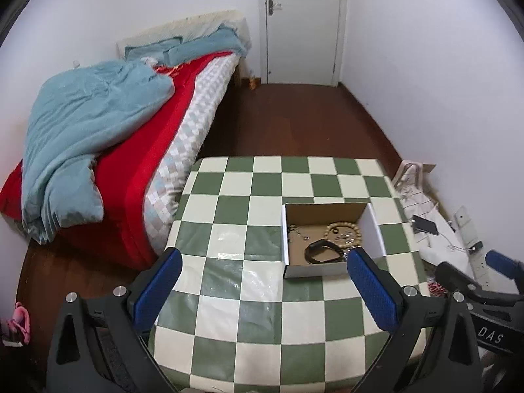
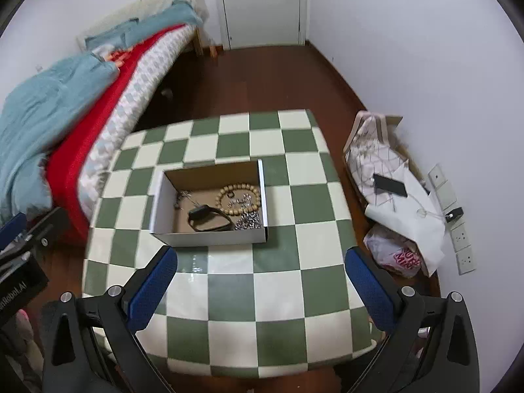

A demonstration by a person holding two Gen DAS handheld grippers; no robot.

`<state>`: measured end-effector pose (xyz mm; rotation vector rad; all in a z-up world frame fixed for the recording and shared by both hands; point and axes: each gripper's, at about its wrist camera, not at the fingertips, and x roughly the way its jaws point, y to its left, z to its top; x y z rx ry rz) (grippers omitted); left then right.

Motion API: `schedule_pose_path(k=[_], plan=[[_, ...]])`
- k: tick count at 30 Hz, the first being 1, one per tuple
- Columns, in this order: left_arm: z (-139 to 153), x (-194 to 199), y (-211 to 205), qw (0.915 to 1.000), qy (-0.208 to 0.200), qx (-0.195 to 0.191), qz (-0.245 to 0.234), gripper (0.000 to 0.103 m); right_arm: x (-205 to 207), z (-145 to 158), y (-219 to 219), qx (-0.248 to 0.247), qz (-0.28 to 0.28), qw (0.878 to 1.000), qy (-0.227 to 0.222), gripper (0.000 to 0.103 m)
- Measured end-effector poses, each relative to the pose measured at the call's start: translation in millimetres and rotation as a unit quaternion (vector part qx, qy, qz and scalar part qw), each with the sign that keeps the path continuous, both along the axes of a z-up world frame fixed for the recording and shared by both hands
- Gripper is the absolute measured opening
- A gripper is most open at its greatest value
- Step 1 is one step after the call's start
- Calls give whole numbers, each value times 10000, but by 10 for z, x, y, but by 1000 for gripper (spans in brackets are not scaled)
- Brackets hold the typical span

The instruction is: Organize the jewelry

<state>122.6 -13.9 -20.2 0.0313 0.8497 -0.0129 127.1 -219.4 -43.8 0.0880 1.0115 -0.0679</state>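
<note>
Checkered table (image 2: 229, 294): 2 claws hover, jaws wide.

One box (image 2: 209, 235), one bead bracelet (image 2: 239, 200), one black band (image 2: 209, 219), two tools.

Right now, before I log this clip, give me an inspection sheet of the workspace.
Surface: checkered table, bare apart from one box.
Job's things: cardboard box open, holding a bead bracelet, a black band and a silver chain pile.
Clutter: none on the table; bags and papers on the floor beside it.
Grippers: left gripper and right gripper open, nothing between the fingers, above the table's near edge.
Cables: white cord over the papers.
Surroundings: unmade bed, closed door.
</note>
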Motion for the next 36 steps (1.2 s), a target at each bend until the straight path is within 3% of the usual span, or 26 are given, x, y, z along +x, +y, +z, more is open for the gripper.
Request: schedule_pose_path(k=[7, 22, 36], plan=[[396, -359, 71, 9993, -298, -202, 57, 103, -476, 612, -10, -198, -41, 9986, -499, 103], [994, -821, 62, 9982, -546, -238, -77, 103, -1034, 1421, 115, -281, 88, 9949, -962, 103], [966, -519, 45, 9993, -292, -213, 103, 103, -735, 1489, 67, -413, 36, 9956, -836, 103]])
